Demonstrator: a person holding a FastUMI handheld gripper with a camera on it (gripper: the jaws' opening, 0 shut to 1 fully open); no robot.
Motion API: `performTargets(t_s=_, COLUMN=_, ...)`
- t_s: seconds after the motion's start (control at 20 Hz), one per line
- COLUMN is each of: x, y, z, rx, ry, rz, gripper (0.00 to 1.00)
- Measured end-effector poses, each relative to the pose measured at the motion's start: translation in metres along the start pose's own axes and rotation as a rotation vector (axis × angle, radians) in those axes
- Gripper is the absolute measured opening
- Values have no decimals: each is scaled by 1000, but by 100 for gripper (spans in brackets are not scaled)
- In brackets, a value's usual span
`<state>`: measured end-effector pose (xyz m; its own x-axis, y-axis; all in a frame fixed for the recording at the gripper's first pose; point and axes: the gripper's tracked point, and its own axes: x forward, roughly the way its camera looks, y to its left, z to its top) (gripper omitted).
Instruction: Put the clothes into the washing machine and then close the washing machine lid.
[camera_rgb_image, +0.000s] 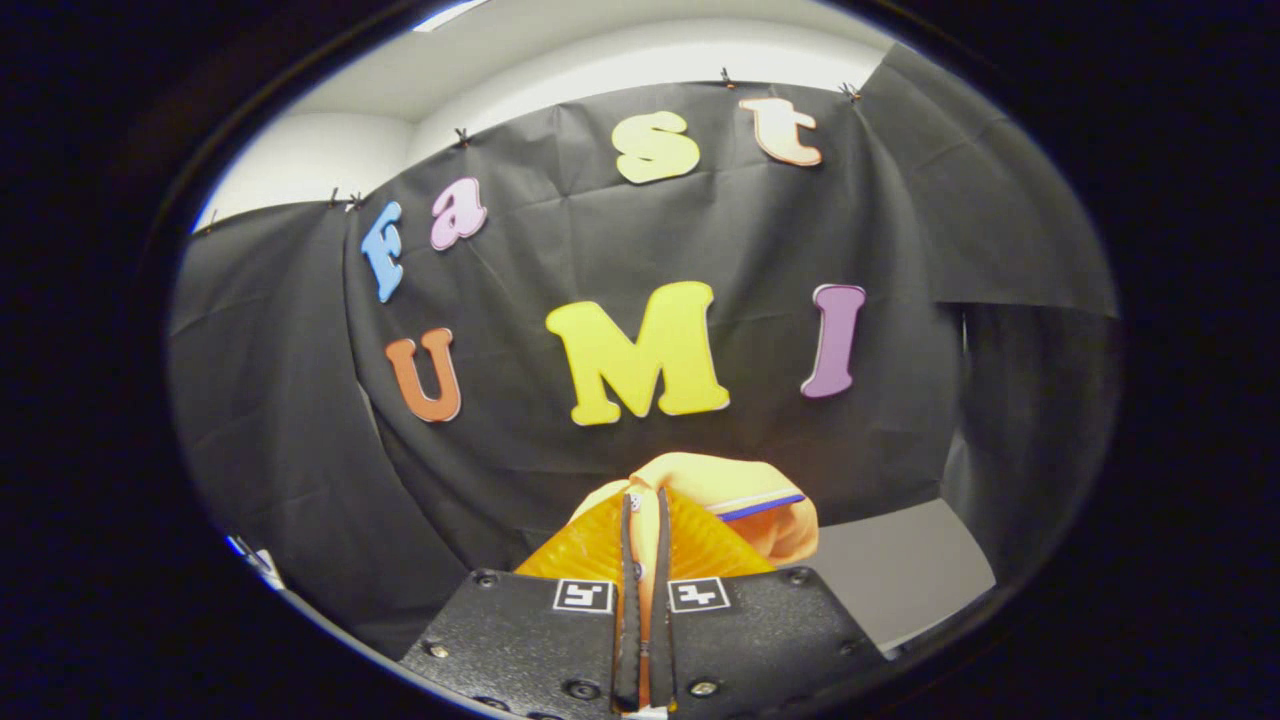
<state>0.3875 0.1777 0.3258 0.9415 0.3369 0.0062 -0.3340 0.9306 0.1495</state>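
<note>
Gripper view has the jaws nearly closed, pinching a fold of the orange garment, which bunches up just ahead of the fingers. It's held high off the grey counter, presumably to carry it over (washing machine's location, can't tell).

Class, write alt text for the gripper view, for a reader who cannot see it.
The tool is shut on an orange garment, its two dark fingers nearly closed with a thin fold of fabric pinched between them. The garment bunches up just ahead of the fingers, showing a blue and white stripe. Beyond it hangs the booth's black cloth wall, with a pale surface below.
</note>
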Motion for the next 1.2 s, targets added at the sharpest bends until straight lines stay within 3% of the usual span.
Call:
performTargets(t_s=0.2, x=11, y=52, z=2, rx=-2, ry=3, rz=62, gripper=7)
performTargets(t_s=0.45, x=56, y=101, z=-30, rx=2, ry=62, rz=140, gripper=7)
performTargets(t_s=0.65, x=99, y=117, z=-76, rx=21, ry=157, rz=176, gripper=7)
performTargets(t_s=1.2, x=194, y=108, z=-239, rx=7, ry=483, rz=175, gripper=7)
